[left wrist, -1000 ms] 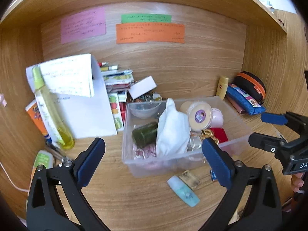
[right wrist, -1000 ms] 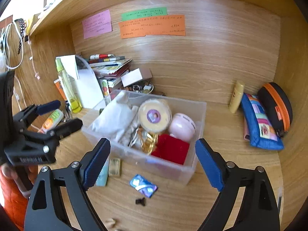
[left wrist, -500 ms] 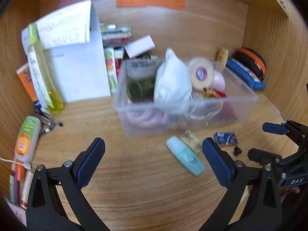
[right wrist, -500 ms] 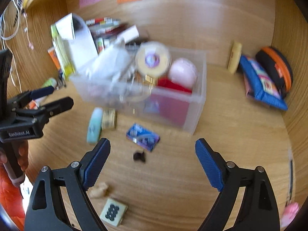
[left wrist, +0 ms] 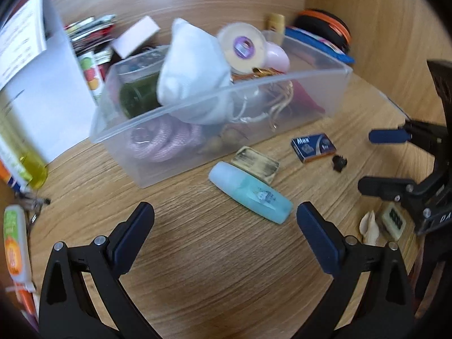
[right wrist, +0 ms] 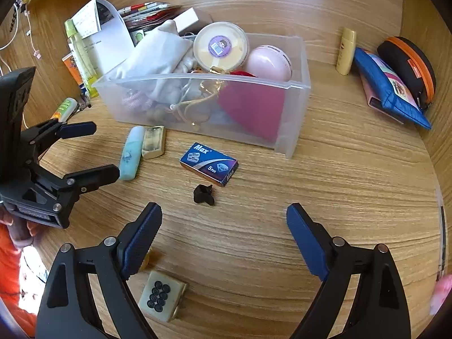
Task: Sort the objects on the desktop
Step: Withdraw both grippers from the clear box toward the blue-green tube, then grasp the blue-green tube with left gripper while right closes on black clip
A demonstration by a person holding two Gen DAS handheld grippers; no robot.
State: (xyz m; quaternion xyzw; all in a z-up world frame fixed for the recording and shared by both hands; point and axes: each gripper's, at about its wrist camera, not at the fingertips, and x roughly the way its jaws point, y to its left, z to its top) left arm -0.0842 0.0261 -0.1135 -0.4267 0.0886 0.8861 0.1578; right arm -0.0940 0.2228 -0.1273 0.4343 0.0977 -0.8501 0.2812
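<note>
- At the far left of the wooden bench [right wrist: 339,186], a tall yellow-green bottle [right wrist: 80,56] stands against a curled white sheet of paper [right wrist: 110,39]; a small green and orange tube [right wrist: 65,108] lies on the bench below them.
- The left gripper [left wrist: 224,226] hangs over bare wood with its jaws spread wide and nothing between them; the right wrist view also shows it, at the left edge, open.
- A pale turquoise tube [right wrist: 130,152] lies on the bench in front of the clear plastic bin [right wrist: 293,124], touching a worn cream block [right wrist: 154,141] on its right.
- The bin stands behind these and holds a white cloth bag [right wrist: 158,53], a round cream tub with a purple label [right wrist: 220,46], a pink egg-shaped case [right wrist: 268,63], a red item and some gold chain.
- A blue box marked "Max" [right wrist: 209,163] lies just in front of the bin, and a small black clip [right wrist: 203,195] sits near its lower edge, apart from it.
- A cream tile with black dots [right wrist: 161,295] lies close to the camera, beside the left finger of the right gripper [right wrist: 224,234].
- The right gripper has its jaws spread wide above empty wood, holding nothing.
- At the right, a yellow tube [right wrist: 346,50] stands by the back wall, beside a blue pouch [right wrist: 387,87] and a black case with an orange zip [right wrist: 409,70].
</note>
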